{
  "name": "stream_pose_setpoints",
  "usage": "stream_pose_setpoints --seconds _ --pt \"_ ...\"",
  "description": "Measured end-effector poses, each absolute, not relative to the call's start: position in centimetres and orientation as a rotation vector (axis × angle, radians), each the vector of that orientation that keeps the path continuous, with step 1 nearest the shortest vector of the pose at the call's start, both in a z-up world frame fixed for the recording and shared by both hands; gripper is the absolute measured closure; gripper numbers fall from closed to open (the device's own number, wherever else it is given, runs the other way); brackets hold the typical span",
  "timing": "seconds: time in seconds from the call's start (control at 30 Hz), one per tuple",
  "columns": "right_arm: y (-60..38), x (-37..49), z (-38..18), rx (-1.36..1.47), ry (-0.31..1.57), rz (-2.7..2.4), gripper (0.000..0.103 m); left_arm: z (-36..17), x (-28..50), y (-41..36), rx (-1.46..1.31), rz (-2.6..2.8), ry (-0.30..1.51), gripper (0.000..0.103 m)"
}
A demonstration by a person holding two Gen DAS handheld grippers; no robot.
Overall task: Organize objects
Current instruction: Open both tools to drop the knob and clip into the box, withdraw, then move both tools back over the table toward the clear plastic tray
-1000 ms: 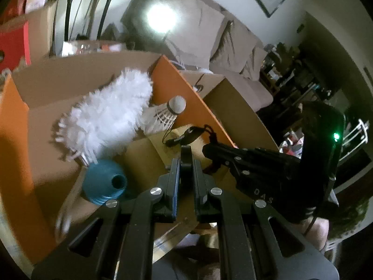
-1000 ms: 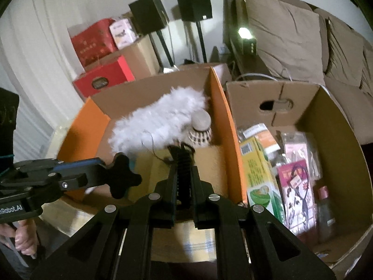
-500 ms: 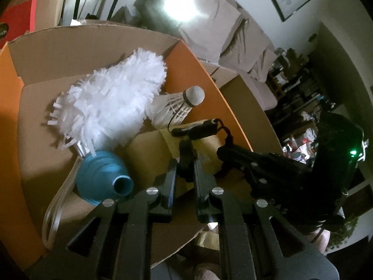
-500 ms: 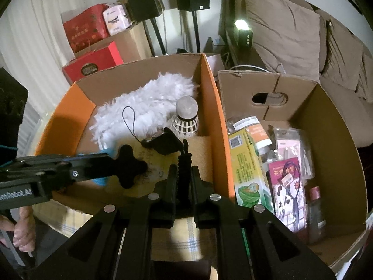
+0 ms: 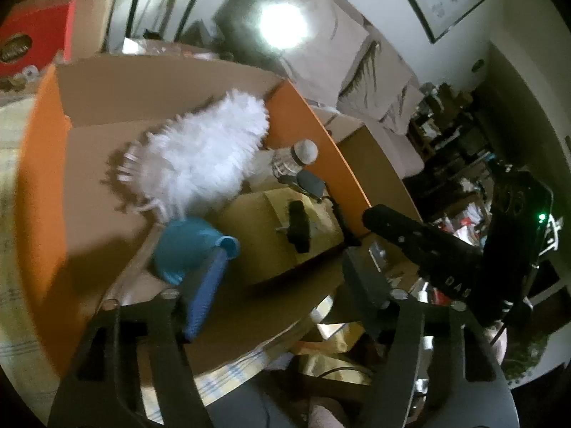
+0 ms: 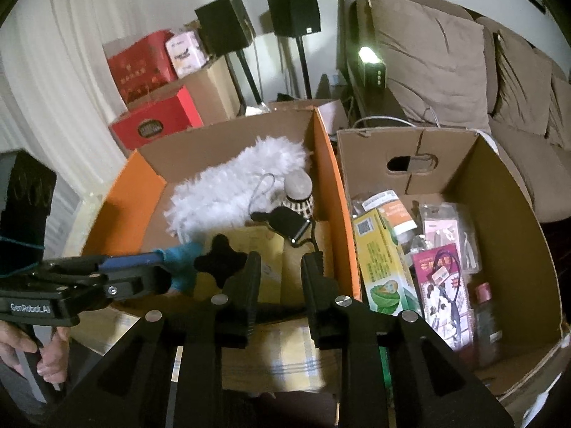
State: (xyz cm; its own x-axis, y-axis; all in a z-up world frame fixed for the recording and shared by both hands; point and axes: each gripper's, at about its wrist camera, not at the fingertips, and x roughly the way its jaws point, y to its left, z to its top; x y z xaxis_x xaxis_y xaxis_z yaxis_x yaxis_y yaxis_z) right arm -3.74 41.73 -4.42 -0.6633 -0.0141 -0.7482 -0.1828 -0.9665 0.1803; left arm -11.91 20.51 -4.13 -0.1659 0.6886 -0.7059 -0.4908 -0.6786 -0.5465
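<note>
Release underway: both the left gripper (image 5: 282, 278) and right gripper (image 6: 282, 267) are opening, nothing between them; the black key fob (image 6: 285, 222) (lanyard attached) lies in the orange box (image 6: 335, 192)—withdraw straight upward.

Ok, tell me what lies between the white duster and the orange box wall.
A shuttlecock, standing cork-up between the white duster and the orange box wall; the right wrist view shows it best.
</note>
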Motion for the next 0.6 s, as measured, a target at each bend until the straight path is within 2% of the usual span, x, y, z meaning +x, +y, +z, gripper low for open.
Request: stream_pose_setpoints --seconds 0.2,0.33,0.4,0.53,0.6 --pt "41.1 -3.2 -3.1 -1.188 0.420 2.786 0.075 -2.1 -11.8 17.8 -1.261 2.036 -0.215 0.018" --pt "39.7 -3.2 -2.1 -1.172 0.393 2.819 0.064 -1.3 -11.7 16.1 -1.249 2.102 -0.180 0.017" --pt "39.0 -3.5 -1.9 -1.179 0.376 2.830 0.059 -1.1 -11.7 15.0 -1.249 2.124 -0.178 0.007" --pt "37.9 -3.8 -1.6 -1.179 0.382 2.849 0.044 -0.8 -11.5 13.1 -1.242 2.173 -0.165 0.005" --pt "37.3 -4.0 -1.5 -1.176 0.388 2.861 0.040 -0.9 -11.3 12.3 -1.240 2.195 -0.152 0.003"
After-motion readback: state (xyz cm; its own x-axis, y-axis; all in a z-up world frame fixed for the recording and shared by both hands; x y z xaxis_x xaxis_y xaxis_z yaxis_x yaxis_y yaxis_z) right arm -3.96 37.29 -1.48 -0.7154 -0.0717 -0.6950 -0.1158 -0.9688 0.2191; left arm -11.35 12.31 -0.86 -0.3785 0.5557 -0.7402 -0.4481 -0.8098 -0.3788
